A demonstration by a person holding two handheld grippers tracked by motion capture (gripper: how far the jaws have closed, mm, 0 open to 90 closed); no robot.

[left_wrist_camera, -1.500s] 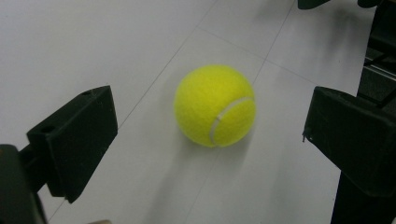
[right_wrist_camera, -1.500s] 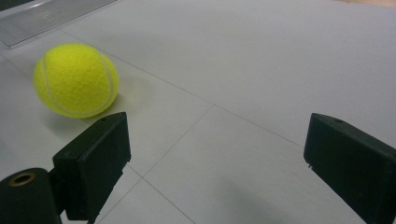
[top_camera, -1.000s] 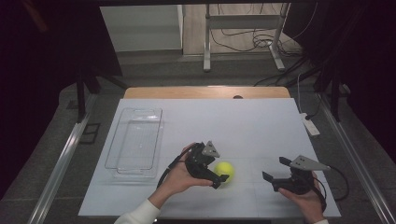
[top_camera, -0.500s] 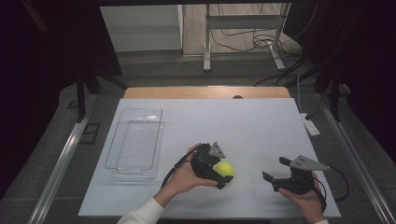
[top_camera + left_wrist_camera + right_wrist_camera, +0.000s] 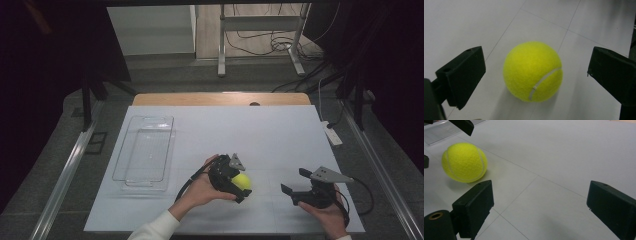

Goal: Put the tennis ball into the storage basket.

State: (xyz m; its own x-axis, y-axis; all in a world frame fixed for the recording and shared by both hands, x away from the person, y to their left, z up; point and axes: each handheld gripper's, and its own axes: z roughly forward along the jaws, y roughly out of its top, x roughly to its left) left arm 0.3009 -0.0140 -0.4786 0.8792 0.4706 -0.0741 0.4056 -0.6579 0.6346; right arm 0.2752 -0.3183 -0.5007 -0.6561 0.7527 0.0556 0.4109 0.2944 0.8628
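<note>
A yellow-green tennis ball (image 5: 243, 181) rests on the white table top (image 5: 250, 135), front of centre. My left gripper (image 5: 241, 183) is open with a jaw on each side of the ball. In the left gripper view the ball (image 5: 532, 71) lies between the two black jaws, with a gap on both sides, and my left gripper (image 5: 535, 66) is not touching it. My right gripper (image 5: 294, 181) stands open to the right of the ball, held low over the table, with nothing in it. In the right gripper view the ball (image 5: 464, 162) lies at the upper left, beyond the open right gripper (image 5: 540, 205).
A clear plastic tray (image 5: 145, 150) lies on the left part of the table with nothing in it. A small white object (image 5: 331, 134) sits at the right edge. Cables and a metal stand (image 5: 260, 35) are on the floor beyond the table.
My left gripper has moved right, up to the ball, so its jaws now straddle it. The ball and my right gripper have stayed put.
</note>
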